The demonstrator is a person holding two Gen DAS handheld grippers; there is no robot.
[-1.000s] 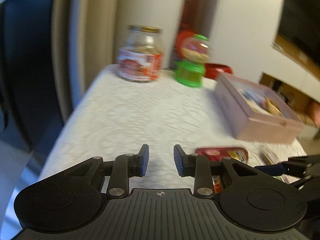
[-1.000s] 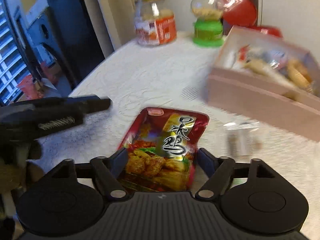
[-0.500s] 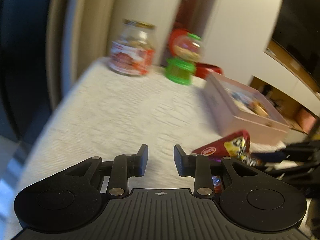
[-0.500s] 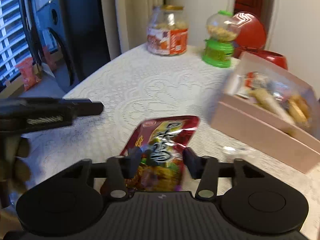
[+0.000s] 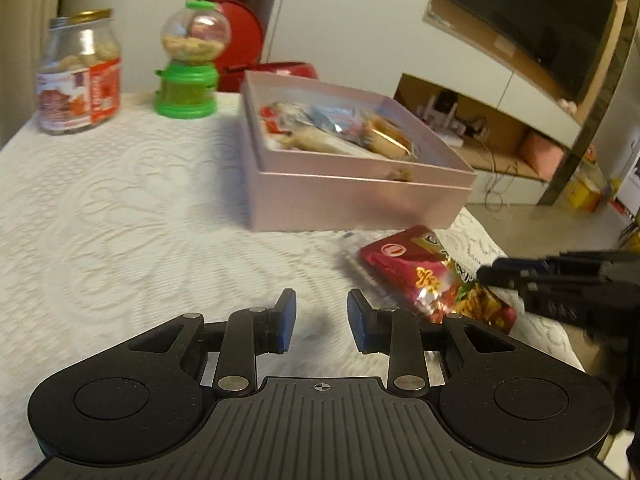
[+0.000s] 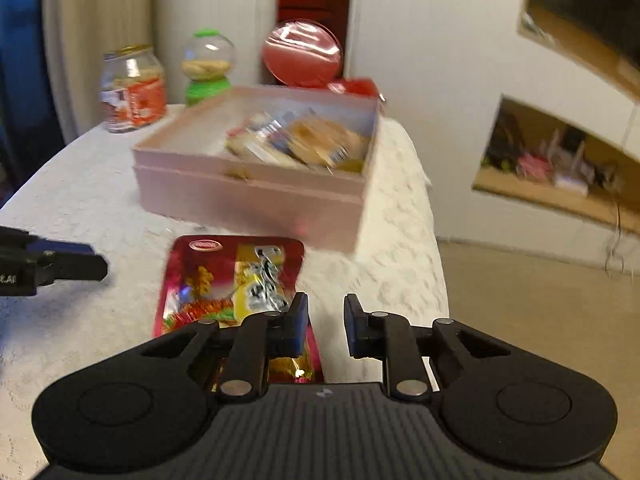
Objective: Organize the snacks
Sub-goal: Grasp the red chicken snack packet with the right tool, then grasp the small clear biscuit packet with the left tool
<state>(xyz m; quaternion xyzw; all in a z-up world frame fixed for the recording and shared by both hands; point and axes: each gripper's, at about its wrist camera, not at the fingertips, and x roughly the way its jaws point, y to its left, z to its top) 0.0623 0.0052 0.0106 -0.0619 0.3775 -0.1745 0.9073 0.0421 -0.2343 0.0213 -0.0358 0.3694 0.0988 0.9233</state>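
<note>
A red foil snack packet [image 6: 224, 276] sits just in front of the pink box [image 6: 248, 204], which holds several wrapped snacks. My right gripper [image 6: 326, 308] has its jaws drawn close. The packet's right edge runs under the left finger into the narrow gap, so the grip is at that edge. In the left wrist view the packet [image 5: 412, 272] shows near the table's right edge, with the right gripper [image 5: 486, 274] on its near end. My left gripper [image 5: 320, 304] hovers over bare cloth left of the packet, its jaws slightly apart with nothing between them.
A glass jar with an orange label [image 5: 78, 80] and a green candy dispenser [image 5: 188, 68] stand at the back left. A red round tin [image 6: 302, 54] leans behind the box. The white cloth [image 5: 120, 220] drops off at the table's right edge [image 6: 432, 240], with floor beyond.
The right jaws closed from wide open onto the packet and carried it right, in front of the box. Both grippers swung right, so the box now fills the middle of each view.
</note>
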